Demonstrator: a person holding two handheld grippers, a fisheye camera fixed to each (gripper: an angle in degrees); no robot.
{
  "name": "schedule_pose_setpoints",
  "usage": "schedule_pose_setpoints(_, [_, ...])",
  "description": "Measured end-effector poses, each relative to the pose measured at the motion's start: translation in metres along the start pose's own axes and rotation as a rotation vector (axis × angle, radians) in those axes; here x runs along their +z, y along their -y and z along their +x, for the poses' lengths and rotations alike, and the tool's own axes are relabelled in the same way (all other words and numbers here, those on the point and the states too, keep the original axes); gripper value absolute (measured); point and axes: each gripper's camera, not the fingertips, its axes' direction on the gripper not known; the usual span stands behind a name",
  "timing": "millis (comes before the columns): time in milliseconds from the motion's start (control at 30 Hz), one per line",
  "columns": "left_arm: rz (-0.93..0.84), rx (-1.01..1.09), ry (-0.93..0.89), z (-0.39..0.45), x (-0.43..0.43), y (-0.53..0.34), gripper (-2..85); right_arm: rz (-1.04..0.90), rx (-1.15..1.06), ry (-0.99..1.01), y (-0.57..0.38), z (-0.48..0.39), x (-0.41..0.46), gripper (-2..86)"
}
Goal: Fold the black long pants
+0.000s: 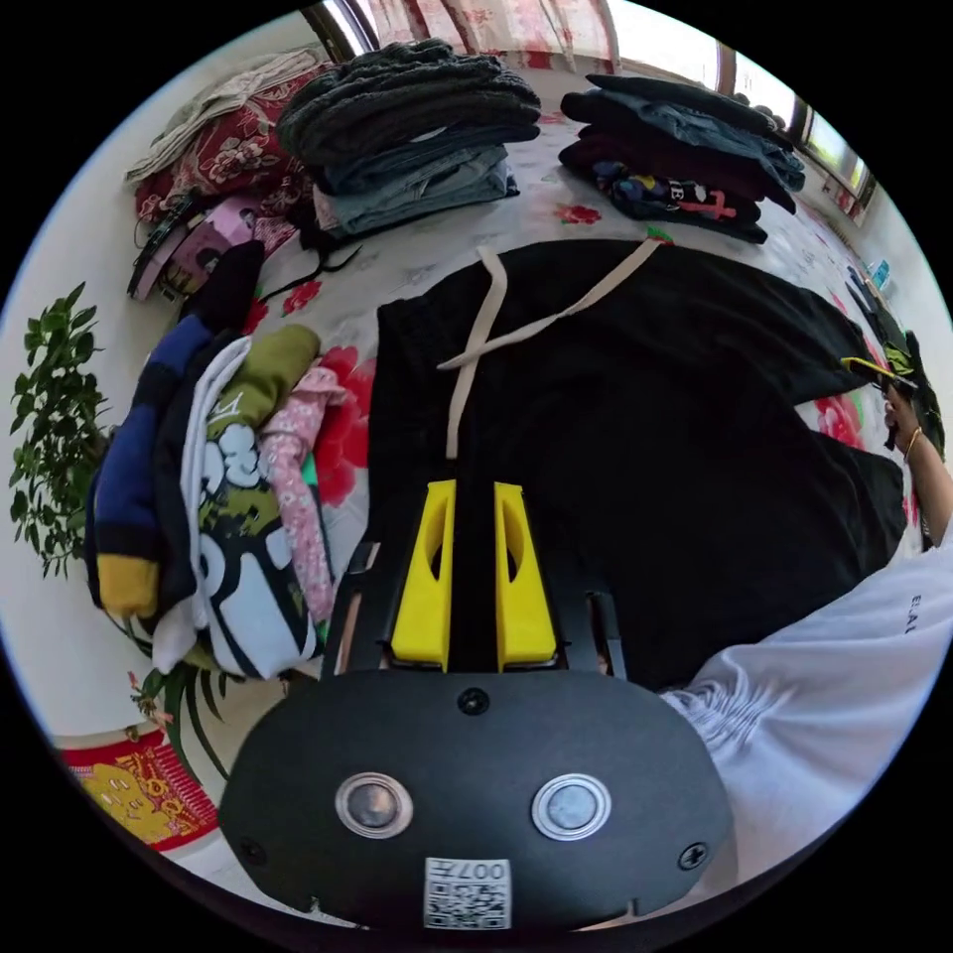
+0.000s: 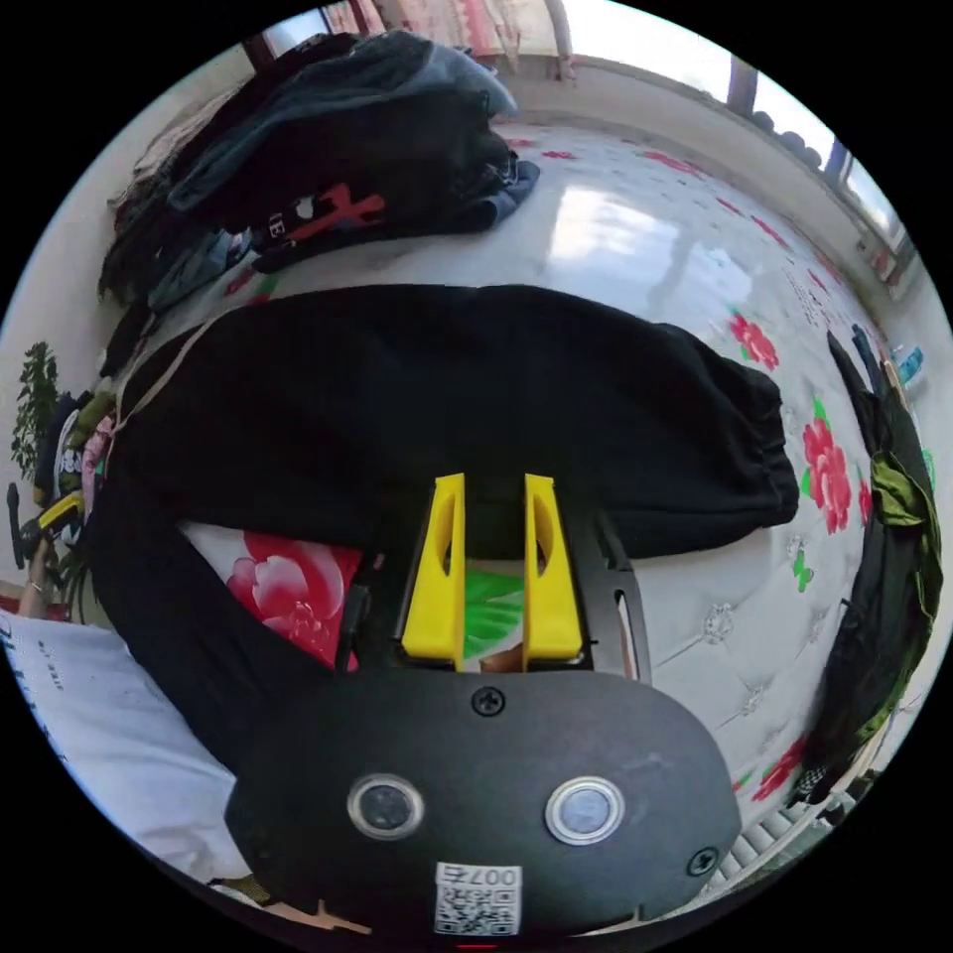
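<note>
Daylit windows [image 1: 655, 35] behind a floral bed [image 2: 695, 615], perhaps curtained.

Your left gripper [image 1: 475, 488] covers part of the black pants [image 1: 635, 417]; whether its jaws pinch cloth, you can't tell. The far gripper [image 1: 879, 369] looks too small to judge.

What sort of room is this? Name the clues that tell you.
Probably a bedroom: black pants lie spread on a flowered quilted mattress, folded clothes stacks sit behind, with curtained windows.
</note>
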Motion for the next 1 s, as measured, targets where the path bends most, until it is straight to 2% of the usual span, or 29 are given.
schedule_pose_setpoints(67, [-0.017,-0.018,0.039,-0.009,-0.003,-0.015,6.9,0.006,0.007,-0.047,-0.007,-0.011,0.003,6.1])
schedule_pose_setpoints(167, [-0.031,-0.059,0.012,-0.029,-0.005,-0.037,7.8,-0.060,0.104,0.033,-0.009,-0.013,-0.005,6.4])
schedule_pose_setpoints(233, [-0.038,-0.067,-0.054,-0.044,-0.003,-0.051,9.0,0.019,0.098,0.047,-0.017,-0.031,-0.026,6.7])
schedule_pose_setpoints(400, [-0.093,-0.015,-0.162,-0.059,0.027,-0.059,12.4,0.131,-0.051,0.186,-0.065,-0.132,-0.065,7.4])
schedule_pose_setpoints(500, [-0.184,0.037,-0.145,-0.063,0.056,-0.056,13.8,0.065,-0.088,0.234,-0.097,-0.190,-0.056,7.2])
schedule_pose_setpoints(567, [-0.181,0.055,-0.150,-0.066,0.059,-0.058,13.6,0.019,-0.090,0.266,-0.116,-0.216,-0.047,6.9])
schedule_pose_setpoints(667, [-0.160,0.075,-0.165,-0.077,0.059,-0.068,10.3,-0.061,-0.098,0.294,-0.142,-0.251,-0.032,6.4])
schedule_pose_setpoints(767, [-0.090,0.092,-0.216,-0.093,0.044,-0.083,0.5,-0.102,-0.116,0.274,-0.161,-0.273,-0.024,5.9])
schedule_pose_setpoints(867, [0.012,0.042,-0.347,-0.124,0.016,-0.102,-0.5,-0.115,-0.089,0.246,-0.169,-0.277,-0.027,5.6])
schedule_pose_setpoints(1000, [0.126,0.081,-0.348,-0.153,-0.018,-0.139,-0.3,-0.113,-0.060,0.254,-0.182,-0.278,-0.032,5.4])
